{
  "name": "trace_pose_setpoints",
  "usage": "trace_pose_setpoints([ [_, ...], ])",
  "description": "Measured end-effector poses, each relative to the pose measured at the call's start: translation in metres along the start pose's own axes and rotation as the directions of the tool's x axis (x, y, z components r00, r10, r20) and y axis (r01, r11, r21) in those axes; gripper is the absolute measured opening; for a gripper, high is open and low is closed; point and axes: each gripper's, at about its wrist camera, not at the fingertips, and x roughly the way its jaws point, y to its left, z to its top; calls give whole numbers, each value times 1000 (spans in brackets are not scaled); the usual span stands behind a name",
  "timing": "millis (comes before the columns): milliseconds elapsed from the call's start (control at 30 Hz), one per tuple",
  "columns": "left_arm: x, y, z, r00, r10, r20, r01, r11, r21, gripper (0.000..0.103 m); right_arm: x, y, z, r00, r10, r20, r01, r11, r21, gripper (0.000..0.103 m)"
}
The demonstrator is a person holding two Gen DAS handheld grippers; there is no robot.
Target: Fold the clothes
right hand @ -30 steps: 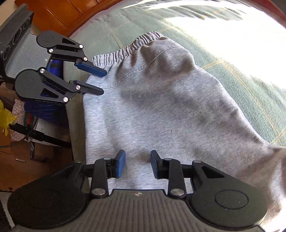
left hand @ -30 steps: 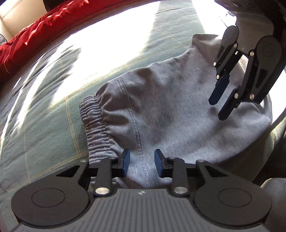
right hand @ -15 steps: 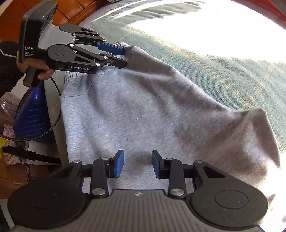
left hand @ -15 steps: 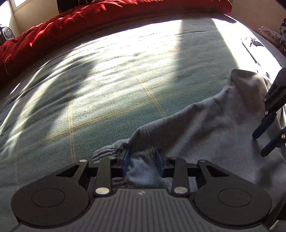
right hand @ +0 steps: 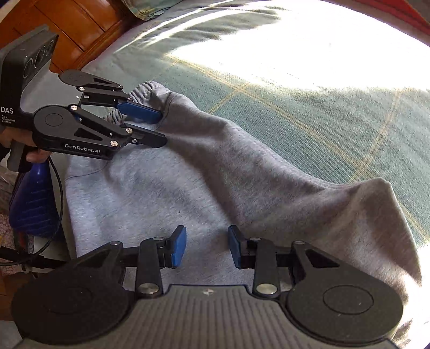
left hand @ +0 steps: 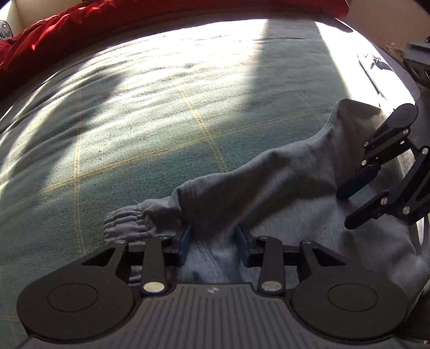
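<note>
- 2 black two-finger grippers with blue pads were over the same garment: the left gripper (left hand: 212,243) had its jaws closed on a bunched fold of the grey fleece sweatpants (right hand: 204,182) near the ribbed elastic waistband (left hand: 125,225).
- The right gripper (right hand: 207,247) hung with jaws apart and nothing between them, above flat grey cloth.
- Those sweatpants lay partly folded at the near edge of the green checked bedspread (left hand: 134,128), one layer lifted over another.
- A red quilt (left hand: 80,24) lay at the far side of the bed.
</note>
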Motion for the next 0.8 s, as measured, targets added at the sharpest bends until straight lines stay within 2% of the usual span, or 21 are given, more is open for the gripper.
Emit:
trace_pose_setpoints([
  [100, 3, 1, 2, 1000, -4, -16, 4, 1000, -1, 39, 2, -5, 2, 1000, 18, 4, -18, 997, 75, 48],
  [200, 6, 8, 3, 999, -25, -26, 24, 999, -44, 39, 4, -3, 2, 999, 45, 8, -45, 993, 111, 64],
  [333, 2, 3, 7, 999, -10, -37, 9, 999, -38, 38, 8, 9, -2, 998, 60, 35, -63, 993, 101, 91],
  [433, -15, -3, 11, 1000, -18, -11, 18, 999, -46, 34, 12, 17, -5, 997, 53, 47, -57, 994, 89, 103],
  [500, -26, -9, 9, 999, -31, 17, 32, 999, -37, 37, 15, 22, -6, 998, 35, 54, -39, 996, 81, 103],
  [567, -27, -12, 4, 999, -41, 6, 41, 998, -42, 39, 17, 26, -9, 998, 16, 62, -21, 997, 70, 103],
  [667, -19, -11, -11, 999, -20, -35, 19, 999, -44, 38, 17, 30, -13, 997, -2, 78, -2, 998, 55, 103],
  [800, -13, -7, -23, 999, -1, -33, 0, 999, -41, 39, 20, 40, -20, 994, -48, 99, 49, 999, -2, 103],
])
